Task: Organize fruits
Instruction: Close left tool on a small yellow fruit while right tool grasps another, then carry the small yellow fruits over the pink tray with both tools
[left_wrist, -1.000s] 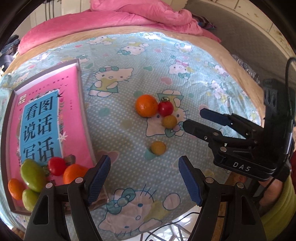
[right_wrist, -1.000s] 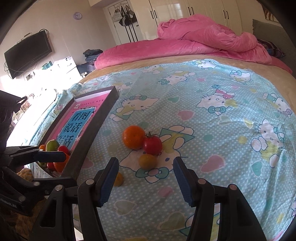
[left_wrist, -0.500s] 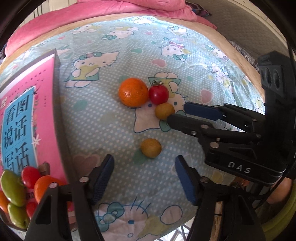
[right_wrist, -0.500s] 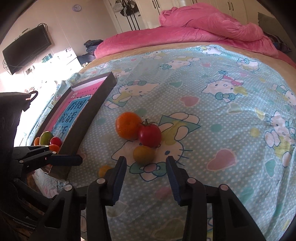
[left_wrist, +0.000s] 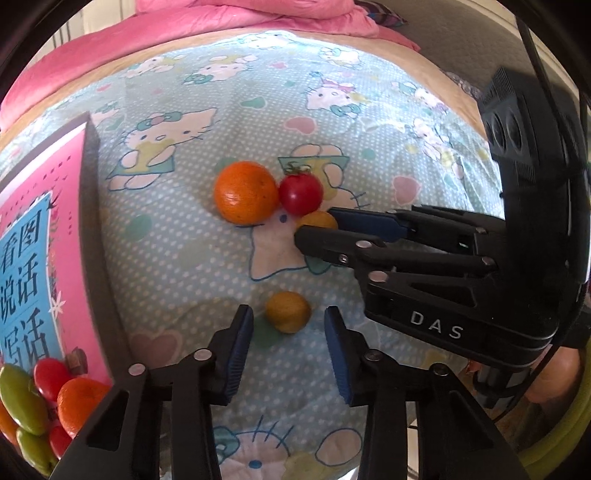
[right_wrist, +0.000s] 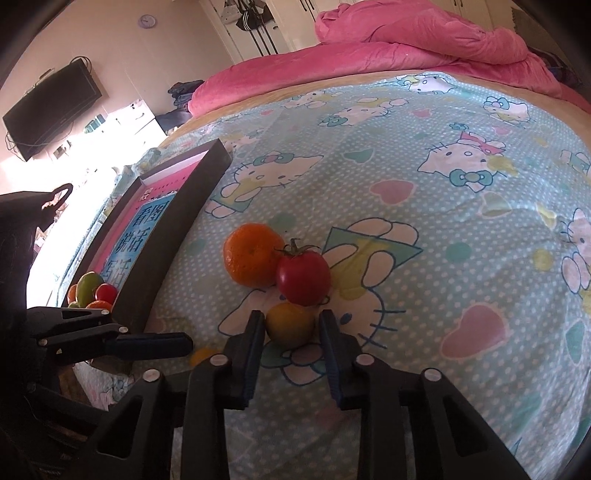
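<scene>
Lying round, axis indiscernible: yellow fruit (right_wrist: 290, 325)

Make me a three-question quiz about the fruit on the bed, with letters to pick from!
1. Where does the red tomato lie?
A. in the tray
B. touching the big orange
C. alone on the pink blanket

2. How many loose fruits lie on the sheet outside the tray?
A. two
B. four
C. six

3. What is the right tool doing?
A. closed around a small yellow fruit
B. holding the big orange
C. open above the tray

Answers:
1. B, the tomato rests against the orange on the sheet.
2. B, an orange, a tomato and two small yellow fruits, the second between the fingers of the left tool, which is closing.
3. A, its fingers sit against both sides of the yellow fruit.
</scene>
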